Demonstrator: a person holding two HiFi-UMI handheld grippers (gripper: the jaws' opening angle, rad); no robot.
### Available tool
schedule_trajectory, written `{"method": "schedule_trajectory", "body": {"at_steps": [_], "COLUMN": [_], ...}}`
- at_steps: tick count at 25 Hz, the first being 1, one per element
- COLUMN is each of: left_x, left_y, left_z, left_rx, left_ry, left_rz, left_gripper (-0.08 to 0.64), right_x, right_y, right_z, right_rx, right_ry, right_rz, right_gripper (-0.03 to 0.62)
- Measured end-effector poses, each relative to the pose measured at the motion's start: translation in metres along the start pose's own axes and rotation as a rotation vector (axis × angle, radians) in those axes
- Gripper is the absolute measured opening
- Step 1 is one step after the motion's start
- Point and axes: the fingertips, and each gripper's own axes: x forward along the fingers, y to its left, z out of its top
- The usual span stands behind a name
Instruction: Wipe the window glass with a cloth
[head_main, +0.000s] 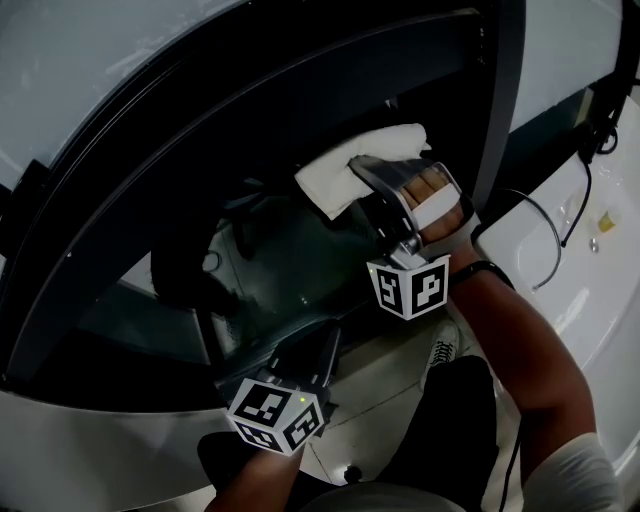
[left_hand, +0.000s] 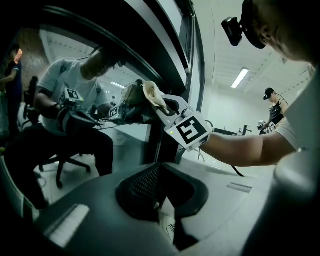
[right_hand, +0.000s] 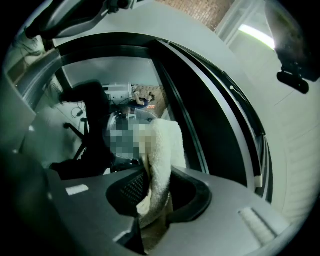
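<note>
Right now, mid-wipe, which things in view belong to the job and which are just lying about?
Job: cloth; right gripper shut on it; window glass.
Not the job: left gripper, empty; black chair behind the glass; person in a cap in the background.

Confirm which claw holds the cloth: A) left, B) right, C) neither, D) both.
B: the right claw is clamped on the white cloth, which is up by the window glass; the left claw has nothing between its jaws.
</note>
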Motion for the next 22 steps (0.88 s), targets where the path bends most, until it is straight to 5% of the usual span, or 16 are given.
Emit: {"method": "schedule_trajectory", "body": {"at_steps": [22], "left_x": [0.003], "left_y": [0.006], "left_z": [-0.021], "left_rx": [-0.047], "left_ry": [0.010], "left_rz": [0.016], "left_gripper": [0.017], "right_x": [-0.026], "right_y": [0.070], "right_z": [-0.012], "right_rx": [0.031], "right_ry": [0.013], "right_rz": [0.059], "right_gripper": [0.087]}}
